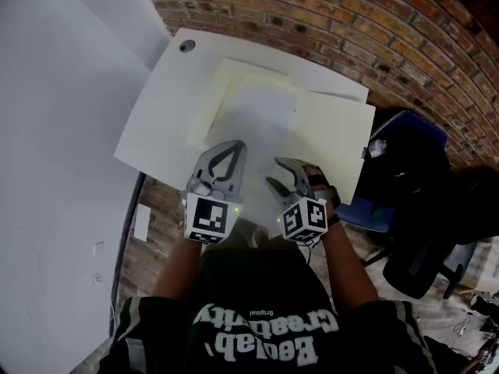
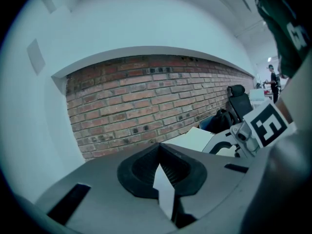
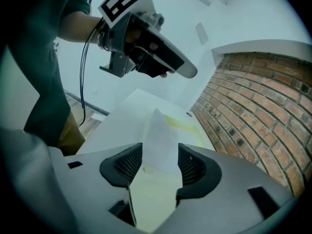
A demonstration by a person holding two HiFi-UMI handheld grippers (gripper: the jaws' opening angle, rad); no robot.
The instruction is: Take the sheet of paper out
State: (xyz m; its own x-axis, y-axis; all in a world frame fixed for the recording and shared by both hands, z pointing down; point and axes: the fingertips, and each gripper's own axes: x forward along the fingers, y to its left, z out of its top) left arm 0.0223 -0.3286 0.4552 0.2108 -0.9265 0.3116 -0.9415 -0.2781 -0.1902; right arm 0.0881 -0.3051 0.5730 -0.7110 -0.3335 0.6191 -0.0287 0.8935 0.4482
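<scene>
Looking steeply down from the person's head, both forearms reach forward from the body, side by side, over the near edge of a white tabletop (image 1: 168, 100).

The left claw (image 1: 234, 148) points ahead, close to level, its marker cube facing up. Its two pads are pressed together on the near edge of the sheet of paper (image 1: 253, 119). In the left gripper view a thin white sliver of that sheet (image 2: 165, 189) shows pinched in the seam of the closed pads. The sheet rises from the grip and slopes away over an open pale yellow folder (image 1: 331, 131) that lies flat on the tabletop.

The right claw (image 1: 273, 171) is just beside the left one, angled downward and rolled a little, with the hand (image 1: 323, 195) behind it. Its jaws stand wide apart. In the right gripper view the sheet (image 3: 158, 135) and the yellow folder (image 3: 153, 194) show in the gap between the pads, but neither pad presses on them. The left claw (image 3: 187, 72) hangs above in that view.

A brick wall (image 1: 351, 22) runs behind the tabletop.
</scene>
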